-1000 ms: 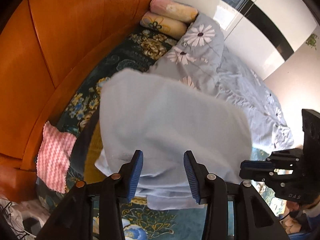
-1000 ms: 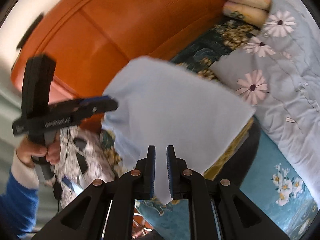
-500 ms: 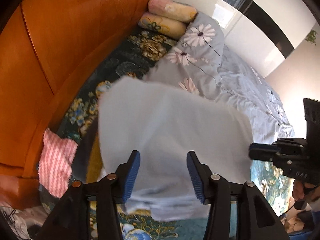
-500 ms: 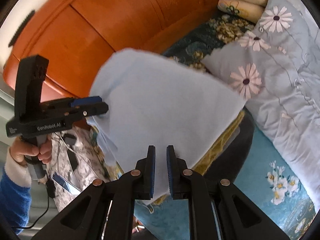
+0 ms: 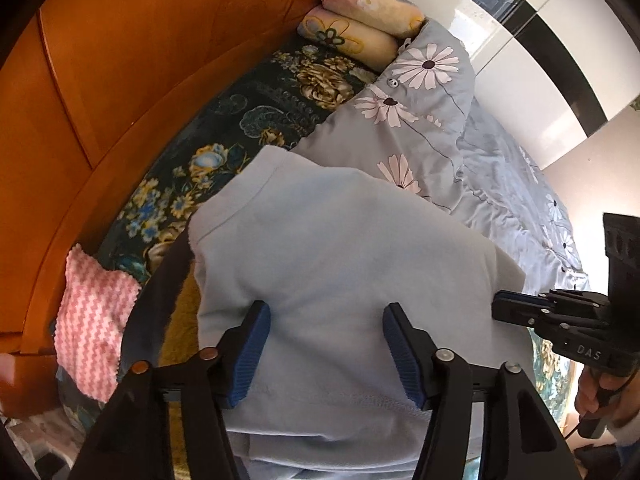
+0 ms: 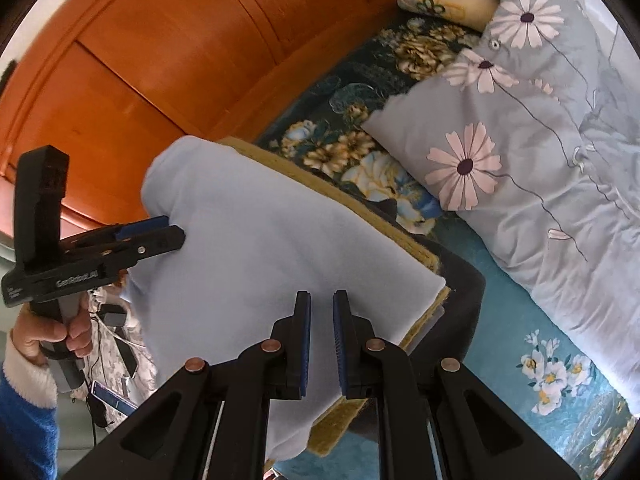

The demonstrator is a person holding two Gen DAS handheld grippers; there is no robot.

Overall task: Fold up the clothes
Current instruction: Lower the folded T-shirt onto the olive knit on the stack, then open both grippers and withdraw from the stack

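Left wrist view showed my left gripper [image 5: 326, 350] with its blue-padded fingers spread wide above the pale blue folded garment [image 5: 344, 280], gripping nothing. My right gripper [image 6: 321, 338] had its fingers drawn close with a narrow gap, the cloth's edge between them; I could not tell whether they pinched it. The garment lay on a mustard-yellow towel [image 6: 420, 254] and a black cloth [image 6: 460, 304] on the dark floral bedspread [image 5: 256, 120], beside a grey daisy-print quilt [image 6: 540, 152] and an orange wooden headboard [image 5: 120, 60].
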